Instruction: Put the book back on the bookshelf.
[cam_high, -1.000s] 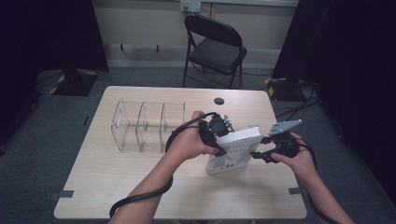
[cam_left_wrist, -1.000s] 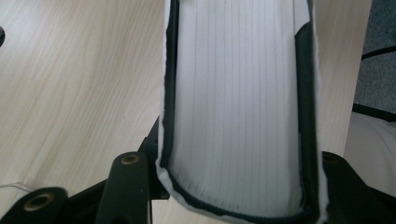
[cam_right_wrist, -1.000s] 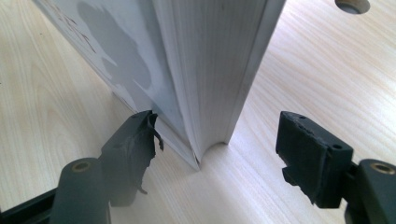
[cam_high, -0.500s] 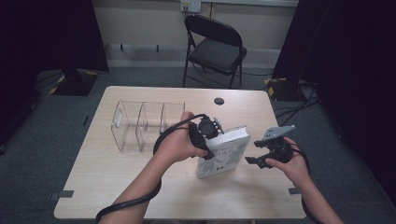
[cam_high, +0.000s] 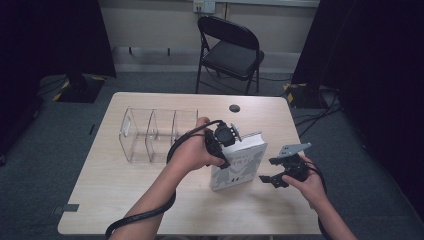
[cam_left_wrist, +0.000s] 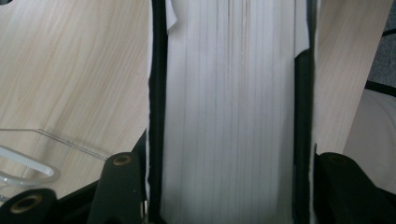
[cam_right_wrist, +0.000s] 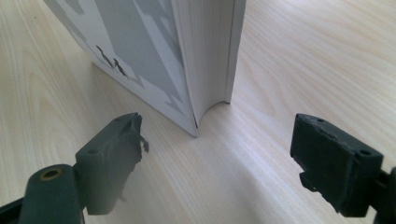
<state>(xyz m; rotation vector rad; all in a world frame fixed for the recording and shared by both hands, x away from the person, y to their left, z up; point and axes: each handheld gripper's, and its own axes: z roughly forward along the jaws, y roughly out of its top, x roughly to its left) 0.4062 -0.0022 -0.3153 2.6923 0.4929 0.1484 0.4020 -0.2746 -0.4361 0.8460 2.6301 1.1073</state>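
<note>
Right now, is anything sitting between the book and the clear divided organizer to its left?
Nothing visible on the tabletop. The book stands on its lower edge, clamped across its page block by the left claw. Only the left hand lies between it and the organizer. The right claw is open beside the book's corner, off it.

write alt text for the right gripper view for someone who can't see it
A thick grey-and-white paperback book stands on edge on a light wooden table, its page block facing the camera. The right gripper sits low in front of it, its two black jaws spread wide and apart from the book, with nothing between them.
</note>
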